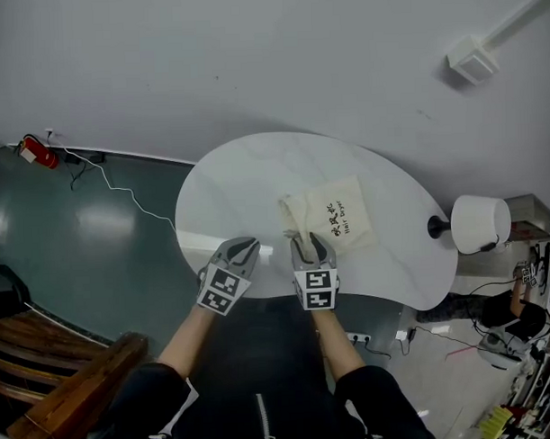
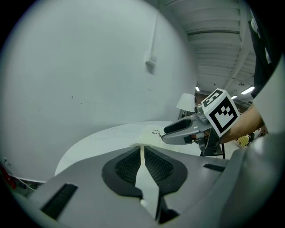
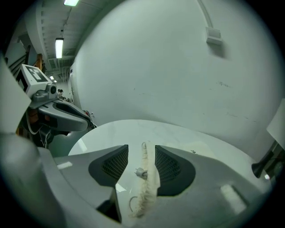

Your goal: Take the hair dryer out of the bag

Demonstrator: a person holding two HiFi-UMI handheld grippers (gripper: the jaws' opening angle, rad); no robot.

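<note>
1. Held the left gripper [image 1: 243, 249] low over the near edge of the white table [image 1: 255, 170], with its jaws pressed together on nothing. Showed only a thin slit between them in the left gripper view.
2. Held the right gripper [image 1: 310, 244] just beside it, pointed at the gathered mouth of the cloth bag [image 1: 342, 216]. Had its jaws spread, with the bag's fringed edge [image 3: 149, 178] running up between them and neither pad pressing on it.
3. Saw nothing of the hair dryer itself, and judged it to be inside the bag, which lay flat on the table right of centre. Made out a small plug [image 3: 140, 173] and a loop of thin cord [image 3: 130, 204] at the bag's mouth in the right gripper view, likely belonging to the dryer.
4. Noted a lamp [image 1: 480, 222] with a white shade at the table's right end, well apart from the bag.
5. Judged the step in hand to be the approach to the bag's mouth, with the bag not yet gripped and nothing taken out.
6. Called next, on this reading, for closing the right jaws on the fringed edge or the cord. Called also for opening the left jaws to pin or lift the cloth, so that the mouth could be widened and the dryer drawn out without dragging the whole bag across the table.
</note>
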